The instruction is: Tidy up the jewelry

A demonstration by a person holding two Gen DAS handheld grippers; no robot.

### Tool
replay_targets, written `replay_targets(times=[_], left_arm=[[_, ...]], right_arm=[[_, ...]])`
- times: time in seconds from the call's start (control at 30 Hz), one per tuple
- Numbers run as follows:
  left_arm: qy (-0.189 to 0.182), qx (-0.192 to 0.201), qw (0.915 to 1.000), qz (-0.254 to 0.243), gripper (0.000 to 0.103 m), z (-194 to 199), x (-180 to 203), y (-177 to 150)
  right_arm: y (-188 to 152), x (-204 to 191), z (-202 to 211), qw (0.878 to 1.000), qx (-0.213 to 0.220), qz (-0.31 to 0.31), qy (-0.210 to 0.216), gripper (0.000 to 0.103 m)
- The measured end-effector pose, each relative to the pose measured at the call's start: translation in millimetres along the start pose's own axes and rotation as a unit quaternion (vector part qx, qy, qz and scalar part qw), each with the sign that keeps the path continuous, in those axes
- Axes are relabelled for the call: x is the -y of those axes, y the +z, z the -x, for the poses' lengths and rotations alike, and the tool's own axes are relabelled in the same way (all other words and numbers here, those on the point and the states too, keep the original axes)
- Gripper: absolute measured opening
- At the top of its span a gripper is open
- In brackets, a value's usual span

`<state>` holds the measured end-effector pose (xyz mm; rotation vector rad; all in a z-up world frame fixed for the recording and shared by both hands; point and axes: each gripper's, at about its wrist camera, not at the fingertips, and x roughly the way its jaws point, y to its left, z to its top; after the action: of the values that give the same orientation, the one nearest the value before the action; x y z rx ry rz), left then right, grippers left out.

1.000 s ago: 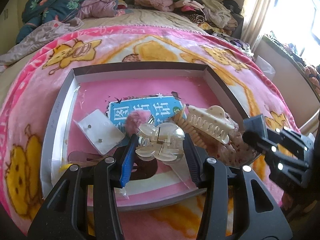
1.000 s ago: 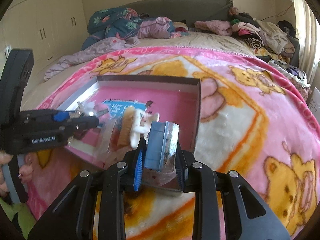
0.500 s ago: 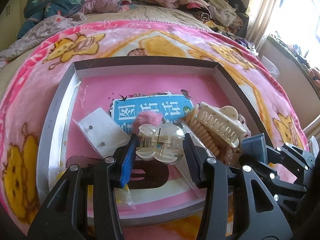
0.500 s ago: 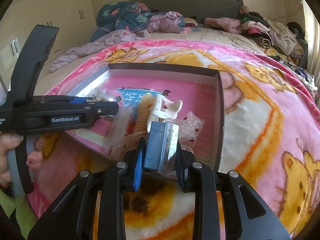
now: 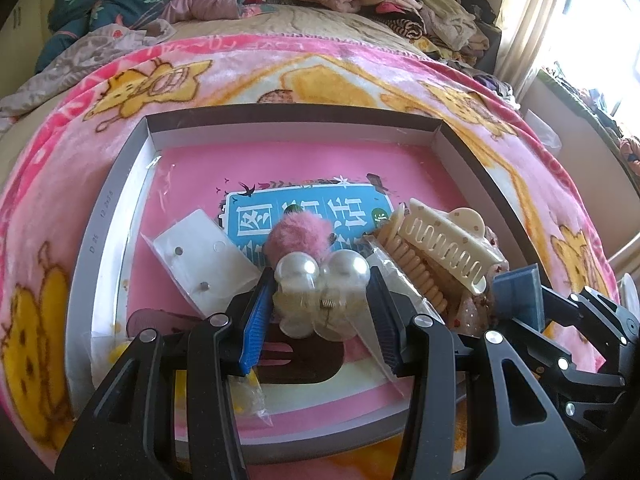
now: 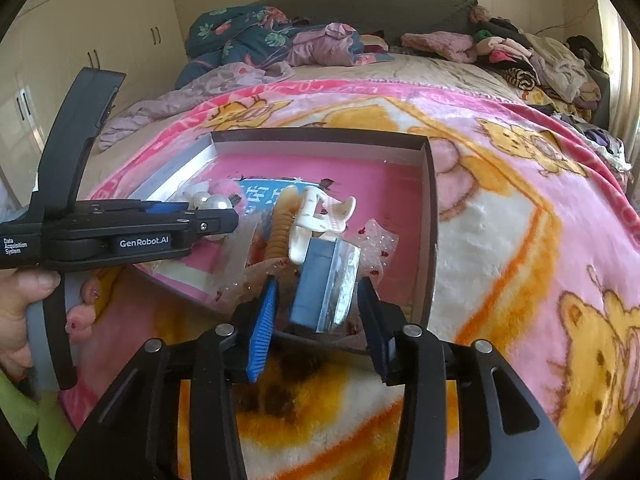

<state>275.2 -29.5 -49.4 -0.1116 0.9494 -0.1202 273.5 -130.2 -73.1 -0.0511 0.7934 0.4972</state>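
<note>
A shallow box lid (image 5: 112, 200) with a pink floor lies on the pink blanket. My left gripper (image 5: 322, 308) is shut on a pearly clear hair claw (image 5: 320, 296), held low over the box's near part. A cream claw clip (image 5: 448, 244), a tan comb (image 5: 416, 268), a pink pompom (image 5: 298, 232) and a white earring card (image 5: 200, 256) lie in the box. My right gripper (image 6: 316, 320) has opened; a small blue box in clear wrap (image 6: 324, 284) stands between its fingers, over the box's near right corner (image 6: 430, 240). It also shows in the left wrist view (image 5: 516, 296).
The box lid sits on a bed covered by a pink cartoon blanket (image 6: 500, 220). Piles of clothes (image 5: 420, 12) and bedding (image 5: 120, 8) lie at the far side. A curtained window (image 5: 560, 20) is to the right, white cupboards (image 6: 60, 60) to the left.
The right gripper's fingers have spread apart from the blue box after moving it over the box lid's corner. The left gripper has tilted, turning the pearly claw's pearls upward.
</note>
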Motion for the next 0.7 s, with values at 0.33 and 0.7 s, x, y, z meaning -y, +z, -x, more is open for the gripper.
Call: replay_targets(times=[0.33, 0.7], left_arm=[[-0.003, 0.009, 0.9999, -0.003, 0.039, 8.8, 3.0, -0.5], [-0.004, 0.045, 0.999, -0.009, 0.051, 58.8, 9.9, -7.8]], right_arm=[[-7.4, 1.0, 18.6, 1.0, 0.006, -0.004, -0.012, 0.052], [-10.8, -5.3, 49.2, 0.999, 0.026, 0.003, -0.024, 0.062]])
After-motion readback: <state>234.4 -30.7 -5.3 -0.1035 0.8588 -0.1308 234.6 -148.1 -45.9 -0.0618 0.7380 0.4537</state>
